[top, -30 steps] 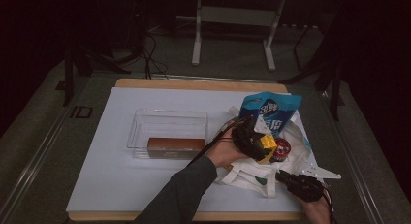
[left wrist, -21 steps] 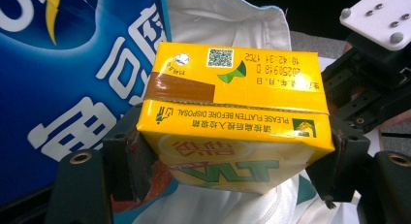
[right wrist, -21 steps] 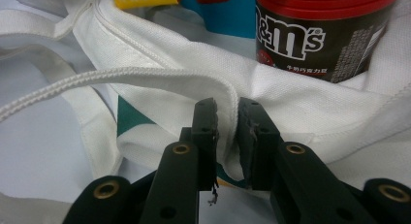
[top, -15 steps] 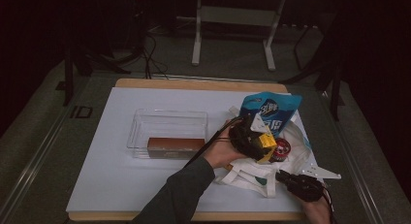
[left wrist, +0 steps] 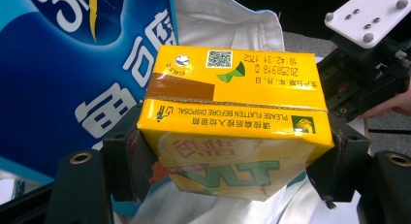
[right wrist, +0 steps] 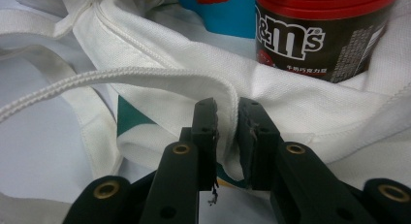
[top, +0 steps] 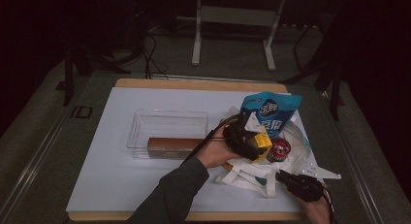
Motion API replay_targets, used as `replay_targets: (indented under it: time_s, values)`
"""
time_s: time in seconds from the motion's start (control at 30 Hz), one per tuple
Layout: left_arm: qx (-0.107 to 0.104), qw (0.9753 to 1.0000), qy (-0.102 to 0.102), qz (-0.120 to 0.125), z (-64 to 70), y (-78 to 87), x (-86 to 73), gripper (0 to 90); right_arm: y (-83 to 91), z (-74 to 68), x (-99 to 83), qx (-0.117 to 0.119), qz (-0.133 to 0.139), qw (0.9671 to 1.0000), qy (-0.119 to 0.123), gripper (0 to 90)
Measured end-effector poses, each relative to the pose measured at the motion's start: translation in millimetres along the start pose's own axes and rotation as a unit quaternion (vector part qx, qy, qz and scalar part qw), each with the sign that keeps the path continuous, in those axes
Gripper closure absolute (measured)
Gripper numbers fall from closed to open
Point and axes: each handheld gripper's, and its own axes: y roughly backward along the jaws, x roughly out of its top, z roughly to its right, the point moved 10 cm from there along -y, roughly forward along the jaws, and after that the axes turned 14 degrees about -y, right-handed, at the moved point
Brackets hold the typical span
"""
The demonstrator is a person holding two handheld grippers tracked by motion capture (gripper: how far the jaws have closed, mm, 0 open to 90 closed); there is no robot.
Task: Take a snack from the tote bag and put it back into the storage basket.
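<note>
Left gripper (left wrist: 228, 151) clamped across the yellow drink carton (left wrist: 232, 122), above the white tote bag (top: 295, 151); right gripper (right wrist: 228, 132) pinches its rim just below the candy jar (right wrist: 320, 35): I'd keep the mouth taut and lower squarely.

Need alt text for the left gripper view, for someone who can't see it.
The left hand-held gripper clamps a yellow drink carton by its sides. Behind it stand a blue snack bag and a white tote bag.

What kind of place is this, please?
Probably a recording studio or lab: a white table on a dark floor, metal stand legs behind it, and cables lying on the floor.
</note>
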Motion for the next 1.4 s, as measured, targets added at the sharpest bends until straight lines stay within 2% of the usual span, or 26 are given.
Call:
replay_targets:
  time_s: [0.77, 1.2, 1.4]
  values:
    - [0.006, 0.9999, 0.003, 0.010, -3.6, 33.0, -3.0, 28.6, 0.0, 0.0, 0.0, 0.000, 0.000, 1.0000, -0.001, 77.8]
    - [0.017, 0.9997, 0.013, 0.012, -11.8, 50.1, -13.2, 28.7, 0.0, 0.0, -0.1, 0.000, 0.001, 1.0000, -0.001, 77.8]
    - [0.020, 0.9997, 0.009, 0.011, -12.4, 57.3, -17.3, 28.7, 0.0, -0.1, -0.1, 0.000, 0.001, 1.0000, -0.002, 77.8]
